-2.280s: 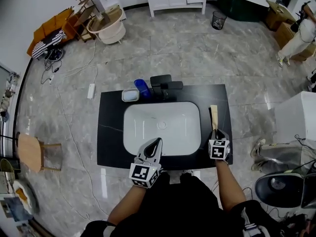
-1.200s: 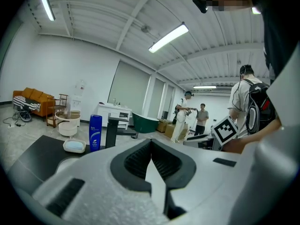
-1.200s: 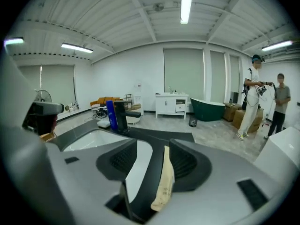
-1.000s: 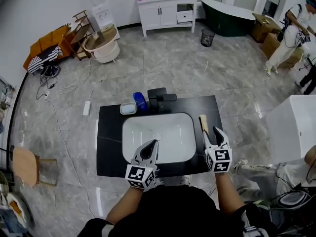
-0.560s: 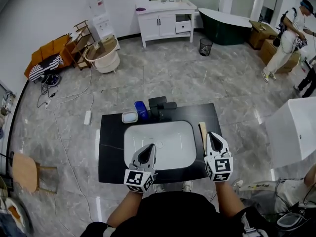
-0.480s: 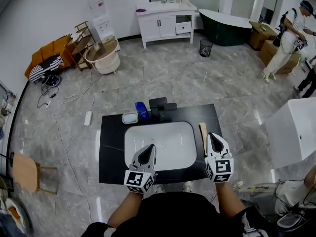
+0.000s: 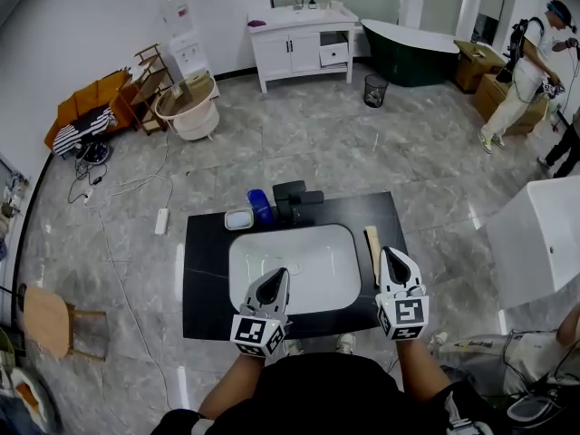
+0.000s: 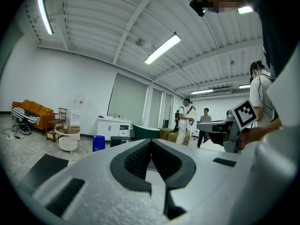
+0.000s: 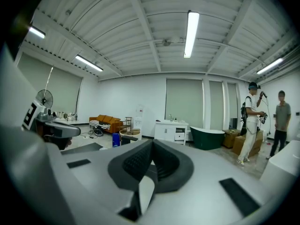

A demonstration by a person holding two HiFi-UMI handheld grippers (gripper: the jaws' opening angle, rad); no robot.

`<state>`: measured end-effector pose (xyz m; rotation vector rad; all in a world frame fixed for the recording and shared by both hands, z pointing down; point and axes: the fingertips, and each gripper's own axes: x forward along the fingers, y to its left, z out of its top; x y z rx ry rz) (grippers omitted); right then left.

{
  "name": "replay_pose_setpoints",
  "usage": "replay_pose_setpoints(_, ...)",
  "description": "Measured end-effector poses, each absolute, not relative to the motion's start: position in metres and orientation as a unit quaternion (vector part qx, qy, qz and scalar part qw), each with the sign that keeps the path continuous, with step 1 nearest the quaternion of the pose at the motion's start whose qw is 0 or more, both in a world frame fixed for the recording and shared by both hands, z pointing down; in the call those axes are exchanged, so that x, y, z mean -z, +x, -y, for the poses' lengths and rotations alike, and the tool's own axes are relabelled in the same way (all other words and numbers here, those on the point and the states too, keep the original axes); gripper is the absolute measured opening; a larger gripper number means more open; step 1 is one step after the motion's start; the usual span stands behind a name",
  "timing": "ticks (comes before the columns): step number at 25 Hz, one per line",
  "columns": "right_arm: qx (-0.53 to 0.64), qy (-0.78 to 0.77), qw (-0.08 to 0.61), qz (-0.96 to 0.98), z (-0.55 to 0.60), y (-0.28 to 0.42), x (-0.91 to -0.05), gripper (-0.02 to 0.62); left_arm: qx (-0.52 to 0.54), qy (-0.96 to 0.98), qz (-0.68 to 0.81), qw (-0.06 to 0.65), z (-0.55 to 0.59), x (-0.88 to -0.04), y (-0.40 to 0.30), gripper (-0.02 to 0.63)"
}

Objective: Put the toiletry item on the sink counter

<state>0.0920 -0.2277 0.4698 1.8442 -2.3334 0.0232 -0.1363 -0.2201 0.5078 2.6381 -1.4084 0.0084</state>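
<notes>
Right gripper [image 7: 391,253] is sitting further back toward the counter's front edge than a couple of seconds ago, when its tips were right at the near end of the wooden toiletry item [image 7: 372,242]. A second ago its jaws were standing wide; now we're seeing them pressed together with nothing between them in the right gripper view [image 9: 151,148].

The item is lying flat on the sink counter [image 7: 204,261], on the narrow strip between the white basin [image 7: 290,263] and the counter's right edge, long axis running front to back. The gripper tips are hovering just beside its near end. We're not seeing contact from the head view.

Left gripper [image 7: 282,273] is hanging over the basin's front rim. In its own view [image 8: 151,144] its jaws are also meeting, and it's carrying nothing.

At the counter's back edge, the blue cup [image 7: 260,205], the white soap dish [image 7: 239,218] and the black faucet [image 7: 295,198] are sitting in the same arrangement as earlier.

We're reading this as release done: the item is resting on the counter on its own and the placement is looking complete. It's sitting fairly near the right edge, so we're flagging a small risk of knocking it off as the hand is pulling away.
</notes>
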Motion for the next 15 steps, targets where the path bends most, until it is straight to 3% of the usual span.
replay_pose_setpoints(15, 0.004, 0.604, 0.093, 0.791, 0.2186, 0.0840, -0.4695, 0.003, -0.001, 0.885, 0.459, 0.080, 0.2130, -0.5064, -0.1282, 0.012)
